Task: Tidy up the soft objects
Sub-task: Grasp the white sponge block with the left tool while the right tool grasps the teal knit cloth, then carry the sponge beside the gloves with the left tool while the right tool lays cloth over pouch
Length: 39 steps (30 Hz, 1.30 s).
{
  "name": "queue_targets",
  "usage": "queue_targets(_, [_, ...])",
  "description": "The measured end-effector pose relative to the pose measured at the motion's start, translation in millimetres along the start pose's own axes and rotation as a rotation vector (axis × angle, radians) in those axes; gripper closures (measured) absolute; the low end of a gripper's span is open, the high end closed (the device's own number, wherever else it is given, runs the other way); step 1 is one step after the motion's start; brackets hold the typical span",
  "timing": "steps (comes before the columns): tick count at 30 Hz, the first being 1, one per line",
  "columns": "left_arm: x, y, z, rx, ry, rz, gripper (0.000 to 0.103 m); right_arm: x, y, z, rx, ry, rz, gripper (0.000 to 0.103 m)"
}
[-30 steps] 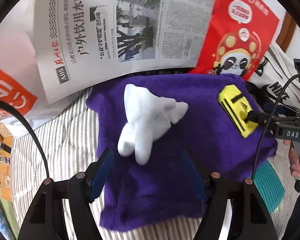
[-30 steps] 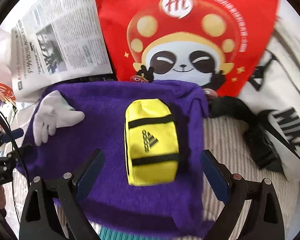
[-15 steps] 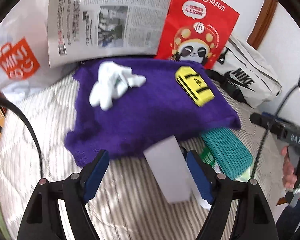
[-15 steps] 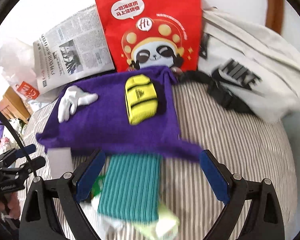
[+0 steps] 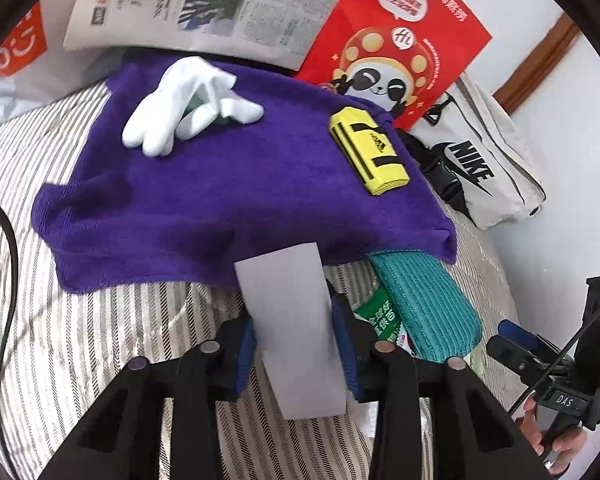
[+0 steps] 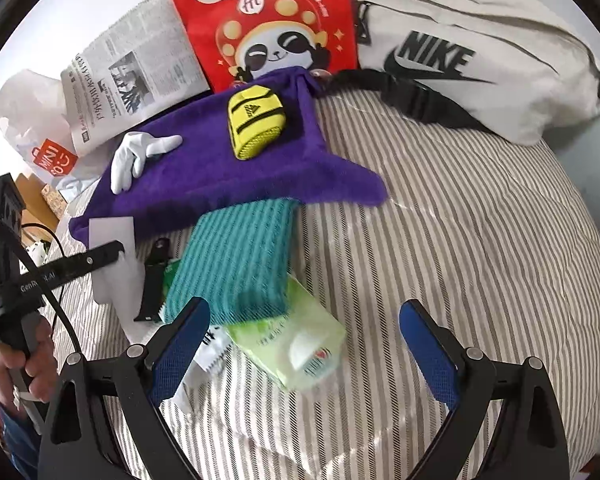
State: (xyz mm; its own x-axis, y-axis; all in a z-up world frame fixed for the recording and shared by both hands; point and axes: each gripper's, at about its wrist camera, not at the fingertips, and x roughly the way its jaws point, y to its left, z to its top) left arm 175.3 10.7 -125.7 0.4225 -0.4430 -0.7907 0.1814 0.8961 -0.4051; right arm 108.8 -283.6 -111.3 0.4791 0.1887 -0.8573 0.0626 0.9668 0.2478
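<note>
My left gripper is shut on a flat white-grey sponge pad that lies at the near edge of a purple towel. A white glove and a yellow Adidas pouch rest on the towel. A teal ribbed cloth sticks out from under the towel's right side. My right gripper is open and empty above a green tissue pack, just in front of the teal cloth. The left gripper also shows in the right wrist view, closed on the pad.
All lies on a striped bedspread. A red panda bag, a newspaper, a white Miniso bag and a white Nike bag stand along the back. A green packet lies beside the teal cloth.
Both grippers pulled back from the towel. My left gripper came down around the white pad and shut on it. The right gripper stayed open and now hangs over the tissue pack.
</note>
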Motion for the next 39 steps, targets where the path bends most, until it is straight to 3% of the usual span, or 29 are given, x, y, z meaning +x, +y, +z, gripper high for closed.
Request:
queue_targets(6, [-27, -4, -5, 0.054, -0.031, 0.061, 0.071, -8, -6, -2, 0.02, -0.017, 0.007, 0.008])
queue_targets(14, [-61, 16, -22, 0.13, -0.017, 0.335, 0.071, -11, -4, -3, 0.0, -0.028, -0.013, 0.008])
queue_targets(17, [-51, 19, -26, 0.15, 0.018, 0.375, 0.07, -7, -3, -3, -0.004, -0.021, -0.017, 0.008])
queue_targets(23, [-23, 15, -30, 0.171, 0.053, 0.37, 0.07, 0, 4, -3, -0.006, -0.006, -0.004, 0.008])
queue_targets(25, [-17, 15, -34, 0.179, 0.057, 0.368, 0.075, 3, 13, -2, -0.032, -0.003, -0.002, 0.008])
queue_targets(39, [-35, 37, -40, 0.148, 0.025, 0.351, 0.075, 48, 75, 23, -0.167, 0.061, -0.085, 0.008])
